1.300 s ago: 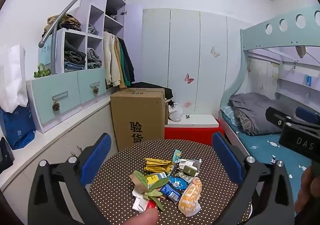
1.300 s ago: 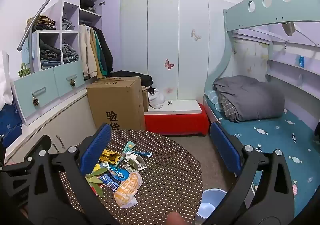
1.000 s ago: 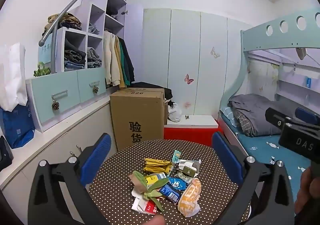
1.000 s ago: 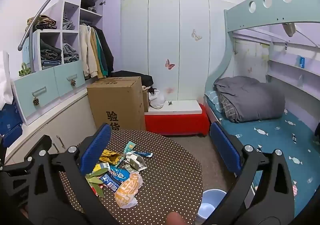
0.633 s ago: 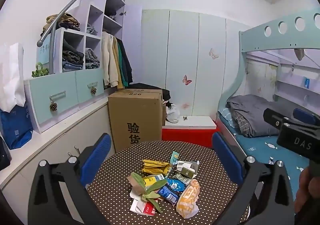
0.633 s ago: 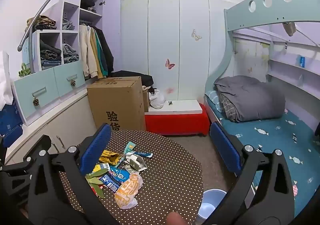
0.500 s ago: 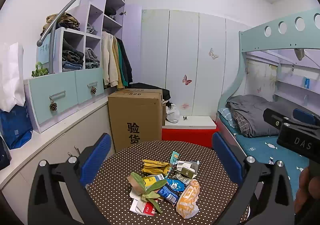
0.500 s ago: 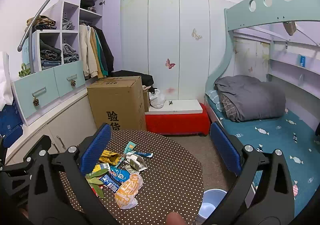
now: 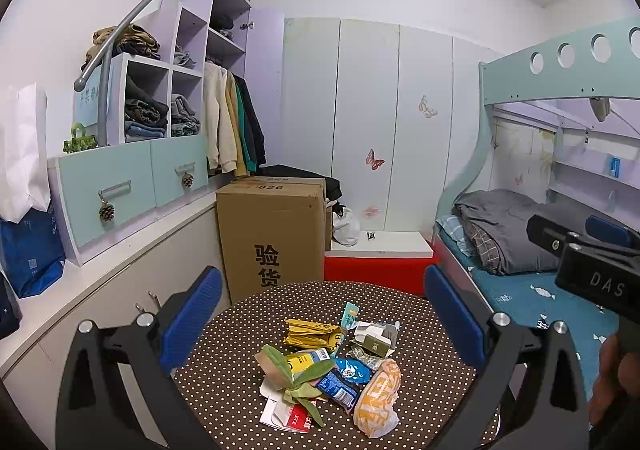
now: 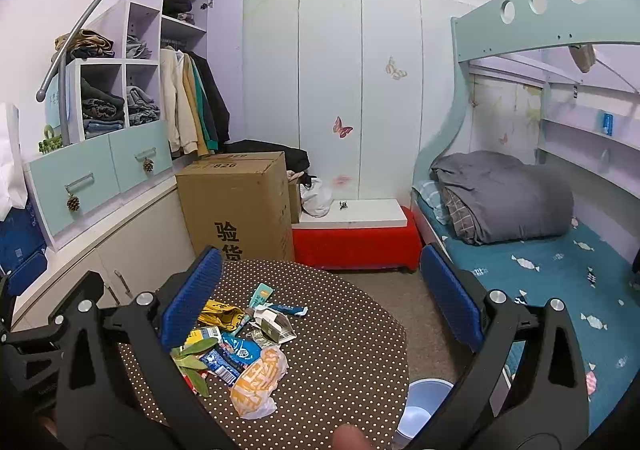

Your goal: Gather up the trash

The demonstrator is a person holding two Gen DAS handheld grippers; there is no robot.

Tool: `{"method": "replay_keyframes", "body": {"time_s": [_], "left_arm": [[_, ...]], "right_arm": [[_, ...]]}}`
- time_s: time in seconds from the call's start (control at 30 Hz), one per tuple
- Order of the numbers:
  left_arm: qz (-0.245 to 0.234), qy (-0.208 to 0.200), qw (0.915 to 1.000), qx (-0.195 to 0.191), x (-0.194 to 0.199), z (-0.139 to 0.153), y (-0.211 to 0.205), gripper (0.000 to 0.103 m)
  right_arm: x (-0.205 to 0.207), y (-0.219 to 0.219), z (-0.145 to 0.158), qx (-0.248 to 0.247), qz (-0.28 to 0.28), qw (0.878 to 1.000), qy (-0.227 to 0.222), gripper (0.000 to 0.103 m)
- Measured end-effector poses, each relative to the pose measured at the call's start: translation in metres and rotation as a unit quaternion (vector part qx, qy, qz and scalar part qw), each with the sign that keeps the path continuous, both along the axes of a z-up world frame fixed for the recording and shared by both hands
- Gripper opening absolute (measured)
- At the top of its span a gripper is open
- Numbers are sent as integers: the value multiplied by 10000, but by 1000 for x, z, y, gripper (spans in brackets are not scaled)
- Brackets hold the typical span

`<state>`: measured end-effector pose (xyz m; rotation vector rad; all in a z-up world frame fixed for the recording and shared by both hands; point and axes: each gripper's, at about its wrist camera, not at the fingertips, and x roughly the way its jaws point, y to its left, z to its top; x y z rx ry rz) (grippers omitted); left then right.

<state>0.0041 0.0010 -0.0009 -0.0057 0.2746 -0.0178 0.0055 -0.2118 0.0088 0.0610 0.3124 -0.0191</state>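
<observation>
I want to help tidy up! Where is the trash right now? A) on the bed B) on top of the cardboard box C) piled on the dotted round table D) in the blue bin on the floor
C: the wrapper pile lies on the dotted round table, while both grippers hover open and empty above it.

Trash pile [image 9: 336, 362] on table [image 9: 432, 370]

Bare table [image 9: 240, 350] rings the wrapper heap [image 9: 336, 366] on every side. A cardboard box [image 9: 272, 234] stands close behind; a blue bin [image 10: 424, 402] sits below the table's right edge.
</observation>
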Motion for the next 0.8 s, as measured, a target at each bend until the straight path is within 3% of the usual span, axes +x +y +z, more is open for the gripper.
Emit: {"method": "replay_keyframes", "body": {"time_s": [0.47, 0.8], "left_arm": [[-17, 19, 10000, -14, 3, -2, 2, 99], [76, 259, 9996, -101, 20, -19, 17, 99]], "right_arm": [[0, 0, -1, -4, 0, 10000, -7, 97], [17, 3, -6, -54, 0, 9998, 181, 97]]}}
